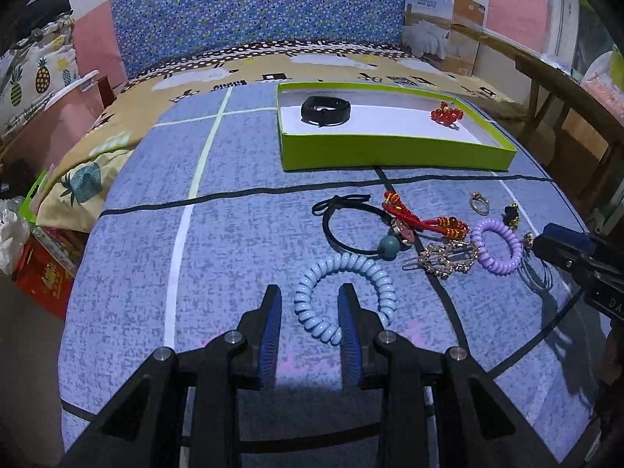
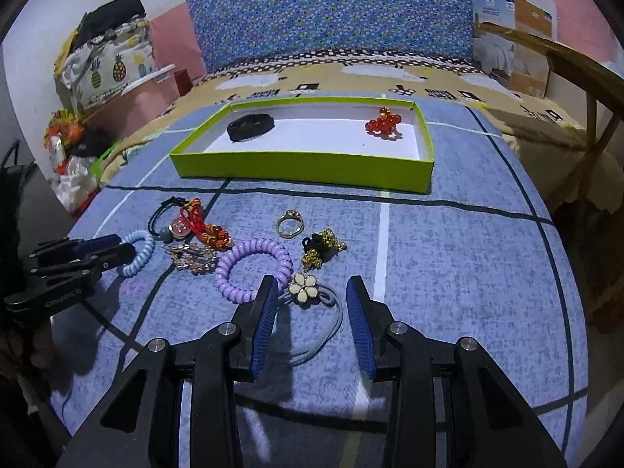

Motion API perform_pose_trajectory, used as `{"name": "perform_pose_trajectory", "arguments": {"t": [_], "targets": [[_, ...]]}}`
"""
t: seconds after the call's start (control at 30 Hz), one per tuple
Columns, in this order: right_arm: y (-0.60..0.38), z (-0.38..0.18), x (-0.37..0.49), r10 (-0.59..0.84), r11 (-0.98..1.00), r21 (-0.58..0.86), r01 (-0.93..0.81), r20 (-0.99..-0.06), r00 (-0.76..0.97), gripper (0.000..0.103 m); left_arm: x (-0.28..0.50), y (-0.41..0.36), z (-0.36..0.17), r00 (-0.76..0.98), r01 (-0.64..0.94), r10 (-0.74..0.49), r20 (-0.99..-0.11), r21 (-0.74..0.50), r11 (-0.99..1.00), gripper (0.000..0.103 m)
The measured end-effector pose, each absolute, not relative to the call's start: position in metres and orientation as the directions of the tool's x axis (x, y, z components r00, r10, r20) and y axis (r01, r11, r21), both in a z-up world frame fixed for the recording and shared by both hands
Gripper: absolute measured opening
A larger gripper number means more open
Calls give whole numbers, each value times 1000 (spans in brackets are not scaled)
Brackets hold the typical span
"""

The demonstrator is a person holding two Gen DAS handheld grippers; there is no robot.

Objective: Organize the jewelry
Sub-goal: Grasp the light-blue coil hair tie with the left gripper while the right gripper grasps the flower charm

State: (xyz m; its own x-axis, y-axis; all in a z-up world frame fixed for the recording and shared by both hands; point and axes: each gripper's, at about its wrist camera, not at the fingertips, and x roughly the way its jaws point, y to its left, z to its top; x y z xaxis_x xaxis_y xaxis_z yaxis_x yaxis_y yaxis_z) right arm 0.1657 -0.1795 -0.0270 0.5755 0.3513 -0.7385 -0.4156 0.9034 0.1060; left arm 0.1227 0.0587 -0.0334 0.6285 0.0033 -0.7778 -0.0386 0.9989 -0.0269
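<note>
Surface: bed (image 2: pixel 448 257) under a blue checked sheet.
Upper centre: green tray (image 2: pixel 304 173).
Lower left of the right wrist view: blue spiral tie (image 2: pixel 138 253), purple spiral tie (image 2: pixel 249 265), ring (image 2: pixel 289 224), hair clip (image 2: pixel 191 259), red cord bracelet (image 2: pixel 202 228), flower hair tie (image 2: pixel 306 288).

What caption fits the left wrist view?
Open left claw straddles the blue coil hair tie; green tray beyond.

My blue coil tie (image 1: pixel 343 296) looks glossy plastic, the ring (image 2: pixel 289 224) shiny metal, the green box (image 2: pixel 312 169) matt card, the bedsheet (image 1: pixel 234 241) woven cloth.
</note>
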Motion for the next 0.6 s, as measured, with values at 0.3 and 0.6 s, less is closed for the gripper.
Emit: {"name": "perform_pose_trajectory", "arguments": {"t": [0.3,0.6], "targets": [[-169,-35,174,330,894,68,-444,-770,546,19,125,58,-33,628,-34,9,-778,-15,999,32],[-170,-32,169,331,890,54,-452,-758,562,16,126,53,-33,631,2,-6,-776,-6,1000,14]]}}
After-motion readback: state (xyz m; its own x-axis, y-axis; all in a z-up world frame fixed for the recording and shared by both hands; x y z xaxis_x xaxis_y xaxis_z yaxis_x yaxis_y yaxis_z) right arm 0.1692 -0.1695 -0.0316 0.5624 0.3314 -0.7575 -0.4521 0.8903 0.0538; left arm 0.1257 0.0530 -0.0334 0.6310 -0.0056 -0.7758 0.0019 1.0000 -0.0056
